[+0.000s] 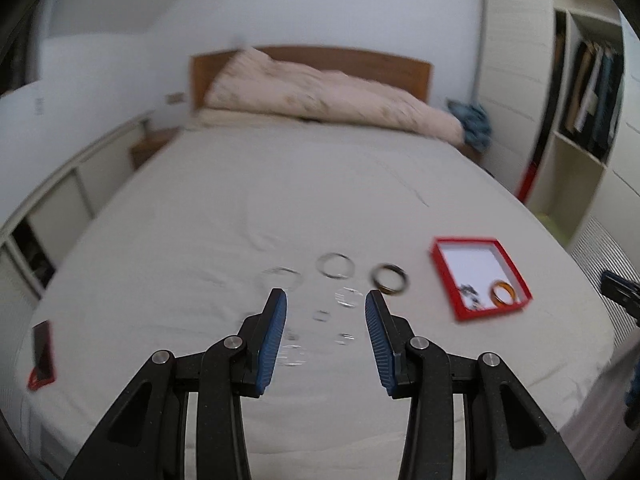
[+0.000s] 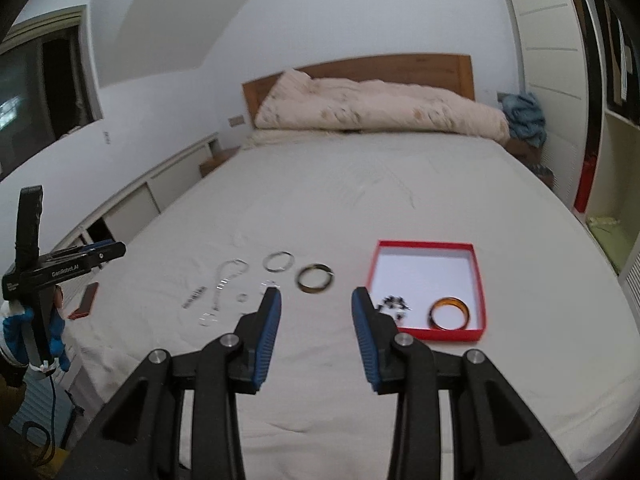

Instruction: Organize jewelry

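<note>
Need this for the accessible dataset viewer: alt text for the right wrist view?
The open right gripper hovers over a white bed, empty. Ahead, a red box holds an orange bangle and small dark pieces; a dark bangle and silver jewelry lie to its left.

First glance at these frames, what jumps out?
The shallow red cardboard box on the white bedsheet, right of centre, already holding an amber bangle and a small dark beaded piece. Left of it, a dark bangle and silver rings lie loose on the sheet. Both the left gripper and right gripper hang open and empty.
</note>
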A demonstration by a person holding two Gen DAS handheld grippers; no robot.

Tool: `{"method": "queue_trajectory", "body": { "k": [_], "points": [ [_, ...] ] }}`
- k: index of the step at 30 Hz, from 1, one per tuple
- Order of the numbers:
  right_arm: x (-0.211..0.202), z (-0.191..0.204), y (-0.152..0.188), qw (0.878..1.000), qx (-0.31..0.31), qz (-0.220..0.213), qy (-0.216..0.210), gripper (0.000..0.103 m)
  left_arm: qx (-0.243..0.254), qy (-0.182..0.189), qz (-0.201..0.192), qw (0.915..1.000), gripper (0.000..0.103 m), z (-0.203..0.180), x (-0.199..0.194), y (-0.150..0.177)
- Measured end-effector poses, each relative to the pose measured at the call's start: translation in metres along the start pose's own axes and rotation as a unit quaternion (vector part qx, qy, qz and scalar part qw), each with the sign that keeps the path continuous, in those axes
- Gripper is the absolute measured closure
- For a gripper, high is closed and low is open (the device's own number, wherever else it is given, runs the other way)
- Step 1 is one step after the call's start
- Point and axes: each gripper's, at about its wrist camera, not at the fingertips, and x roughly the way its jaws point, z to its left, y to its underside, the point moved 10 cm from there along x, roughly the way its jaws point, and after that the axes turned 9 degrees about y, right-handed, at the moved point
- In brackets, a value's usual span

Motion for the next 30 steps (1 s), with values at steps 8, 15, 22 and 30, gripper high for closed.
{"method": "queue_trajectory", "body": {
  "k": [8, 15, 22, 30],
  "points": [
    [-0.042, 0.035, 0.000, 0.999, -0.034, -0.020, 0.012, 0.068, -0.017, -0.104, -0.039, 0.9936, 0.062, 0.099, -0.074, 0.004],
    [-0.046, 0.041, 0.013, 0.999, -0.041, -0.010, 0.024, 0.067, 0.005, -0.268, -0.066, 0.9612, 0.062, 0.229, -0.148, -0.025],
    [-0.012, 0.055, 0.038, 0.999, -0.044, 0.024, 0.016, 0.067, -0.043, -0.287, -0.059, 0.9553, 0.062, 0.271, -0.142, 0.000],
    [0.038, 0.073, 0.077, 0.995, -0.058, 0.070, 0.029, 0.066, -0.104, -0.210, -0.013, 0.9721, 0.062, 0.208, -0.034, 0.065]
  ]
}}
